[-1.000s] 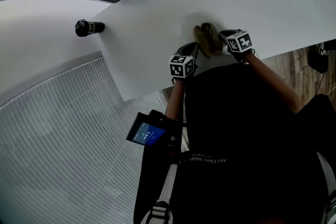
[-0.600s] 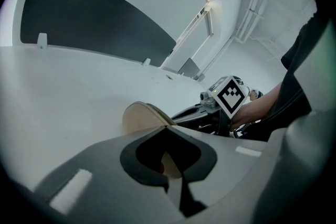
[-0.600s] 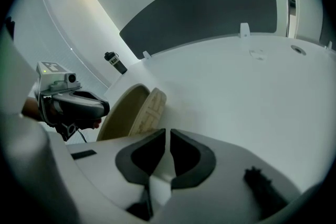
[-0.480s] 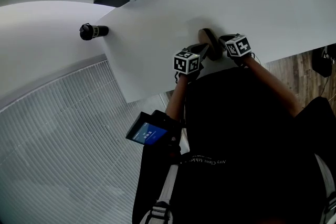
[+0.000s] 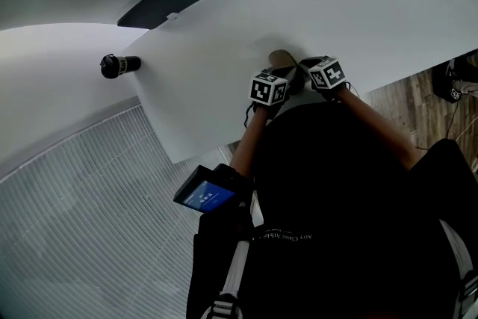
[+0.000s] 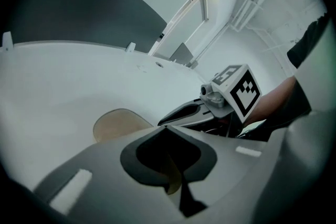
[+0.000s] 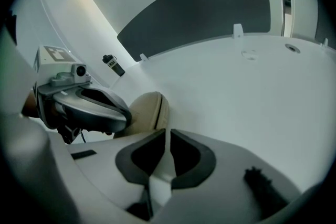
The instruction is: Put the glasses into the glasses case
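Left gripper (image 6: 165, 131): jaws drawn narrow, with a tan edge of the glasses case (image 6: 118, 124) pinched between them. The case lies near the front edge of the table (image 5: 224, 33) and appears shut; the glasses are not visible. To finish closing, press the lid down evenly until it seats. Right gripper (image 7: 167, 134): jaws almost together, empty, just beside the case, placed to steady it.

Your glasses case (image 5: 280, 57) lies on the table (image 5: 224, 26), frame centre, just above your left gripper (image 5: 291, 78) and right gripper (image 5: 305, 67). A cylinder (image 5: 119, 65) sits far left.
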Motion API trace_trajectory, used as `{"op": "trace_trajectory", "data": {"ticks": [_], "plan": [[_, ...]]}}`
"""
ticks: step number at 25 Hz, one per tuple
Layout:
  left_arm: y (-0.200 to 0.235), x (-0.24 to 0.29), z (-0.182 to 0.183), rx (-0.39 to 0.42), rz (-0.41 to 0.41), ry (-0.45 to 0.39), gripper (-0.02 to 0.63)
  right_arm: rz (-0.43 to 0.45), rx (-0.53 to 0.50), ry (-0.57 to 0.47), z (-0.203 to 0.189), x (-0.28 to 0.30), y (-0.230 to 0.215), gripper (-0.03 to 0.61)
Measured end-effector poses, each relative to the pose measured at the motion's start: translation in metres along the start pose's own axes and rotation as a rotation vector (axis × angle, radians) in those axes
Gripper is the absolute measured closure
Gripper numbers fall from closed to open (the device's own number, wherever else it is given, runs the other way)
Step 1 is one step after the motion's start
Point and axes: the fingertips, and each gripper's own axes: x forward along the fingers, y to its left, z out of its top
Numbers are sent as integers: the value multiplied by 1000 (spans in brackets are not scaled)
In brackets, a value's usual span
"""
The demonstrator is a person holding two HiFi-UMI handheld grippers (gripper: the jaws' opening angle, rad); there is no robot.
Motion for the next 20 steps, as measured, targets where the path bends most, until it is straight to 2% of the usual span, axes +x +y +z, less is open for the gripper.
{"op": "trace_trajectory", "data": {"ticks": [4,7,12,14,17,20], "plan": [[-1,10,-2,65,-11,33,607,-35,19,-4,-5,-15,-14,541],[-2,10,-1,62,-33,7,607,-42,52,-37,-7,-25,-18,541],[-3,1,0,89,-13,-35,606,0,68,-123,5,-42,-10,541],[-7,-17,6,113,-1,-91,606,38,50,-195,18,-56,1,541],[-12,-61,22,131,37,-245,606,117,-10,-302,39,-80,23,541],[-7,-113,35,149,144,-414,606,217,-66,-412,62,-105,45,545]]}}
